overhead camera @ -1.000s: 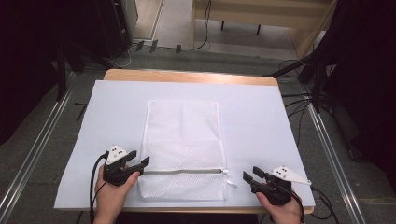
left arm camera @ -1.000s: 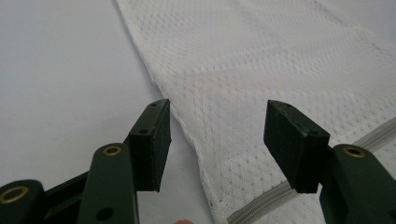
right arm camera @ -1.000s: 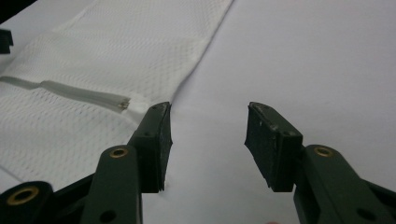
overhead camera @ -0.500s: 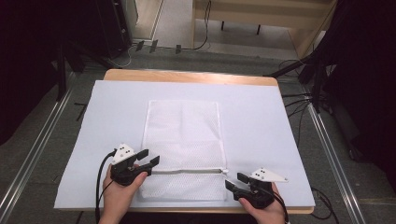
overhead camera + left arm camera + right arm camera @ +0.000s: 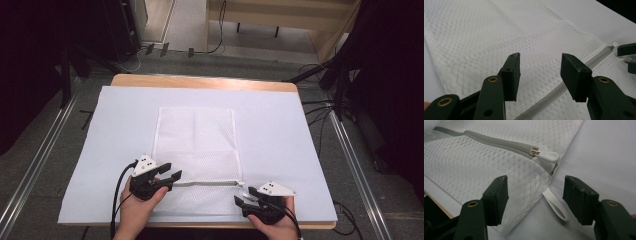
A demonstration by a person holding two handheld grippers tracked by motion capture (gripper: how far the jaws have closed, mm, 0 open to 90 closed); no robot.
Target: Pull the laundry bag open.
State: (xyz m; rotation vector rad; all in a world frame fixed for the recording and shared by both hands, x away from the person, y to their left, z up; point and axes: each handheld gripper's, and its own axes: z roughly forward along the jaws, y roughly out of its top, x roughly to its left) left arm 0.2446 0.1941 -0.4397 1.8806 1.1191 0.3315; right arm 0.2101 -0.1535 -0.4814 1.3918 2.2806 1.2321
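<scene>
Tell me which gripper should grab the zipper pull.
Right, probably. The right gripper is open, and the zipper pull lies just beyond its jaws at the mesh bag's corner. The left gripper, also open, sits over the zipper's opposite end.

From above we lose both forearms past the bottom edge. The left hand (image 5: 137, 205) covers the near left corner of the mesh bag (image 5: 196, 150), and the zipper pull (image 5: 241, 183) is too tiny to make out there.
</scene>
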